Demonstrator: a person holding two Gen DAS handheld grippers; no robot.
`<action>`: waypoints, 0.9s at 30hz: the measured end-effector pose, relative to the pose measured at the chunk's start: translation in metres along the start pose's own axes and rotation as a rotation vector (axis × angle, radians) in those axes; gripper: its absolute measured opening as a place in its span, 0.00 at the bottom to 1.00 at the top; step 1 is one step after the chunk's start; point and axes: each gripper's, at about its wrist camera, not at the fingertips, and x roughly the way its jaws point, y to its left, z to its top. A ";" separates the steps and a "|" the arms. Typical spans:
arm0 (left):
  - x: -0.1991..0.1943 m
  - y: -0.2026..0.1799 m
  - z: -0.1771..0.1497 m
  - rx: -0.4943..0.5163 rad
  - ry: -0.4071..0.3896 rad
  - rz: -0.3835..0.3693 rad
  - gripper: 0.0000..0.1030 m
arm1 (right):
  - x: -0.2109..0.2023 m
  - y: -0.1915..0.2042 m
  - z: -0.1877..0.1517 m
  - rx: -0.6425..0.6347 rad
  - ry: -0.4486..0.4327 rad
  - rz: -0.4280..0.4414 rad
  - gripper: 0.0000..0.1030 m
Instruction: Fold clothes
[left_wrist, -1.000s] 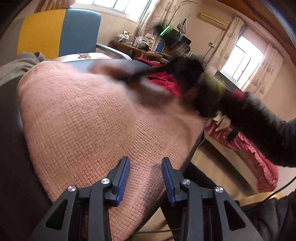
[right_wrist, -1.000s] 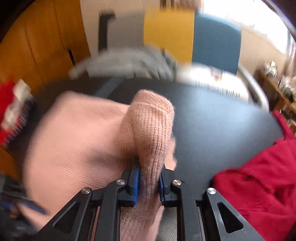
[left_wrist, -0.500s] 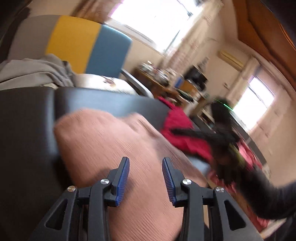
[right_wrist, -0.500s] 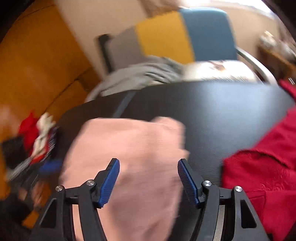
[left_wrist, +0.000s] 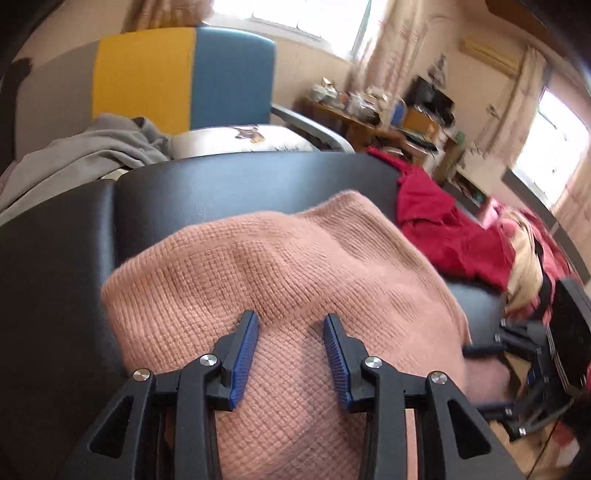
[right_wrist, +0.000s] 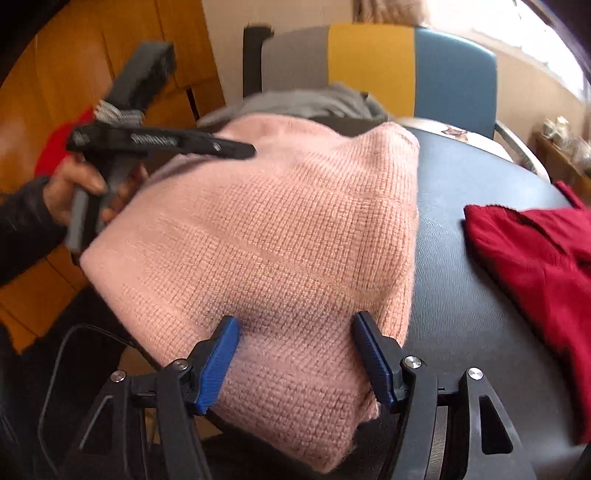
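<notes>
A pink knitted sweater (left_wrist: 280, 280) lies folded in a thick bundle on the black padded tabletop (left_wrist: 229, 192). My left gripper (left_wrist: 291, 332) hovers open over its near part, blue pads apart, no cloth pinched between them. The right wrist view shows the same sweater (right_wrist: 280, 229) with my right gripper (right_wrist: 295, 332) open over its near corner; the knit passes under the wide-set jaws and the pads do not press on it. Across the bundle, a hand (right_wrist: 74, 184) holds the left gripper (right_wrist: 249, 149) side-on over the far left edge.
A red garment (right_wrist: 535, 258) lies on the tabletop to the right, also in the left wrist view as a red garment (left_wrist: 443, 229). A grey garment (right_wrist: 295, 103) is heaped behind on a grey, yellow and blue chair (right_wrist: 406, 62). A wooden cabinet (right_wrist: 44, 92) stands on the left.
My right gripper, shut on a raised fold of the pink sweater a second ago, has opened and let it go. The sweater now lies flat and folded. Both grippers have shifted across it.
</notes>
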 end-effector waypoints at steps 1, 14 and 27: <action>0.003 -0.001 0.002 -0.002 0.000 0.010 0.36 | 0.001 -0.003 -0.002 0.015 -0.014 0.010 0.64; -0.084 0.057 -0.015 -0.092 -0.134 -0.011 0.37 | -0.016 0.023 0.061 -0.025 0.051 -0.024 0.92; -0.093 -0.017 -0.080 -0.004 -0.113 -0.288 0.37 | 0.166 0.027 0.232 -0.069 0.255 0.206 0.92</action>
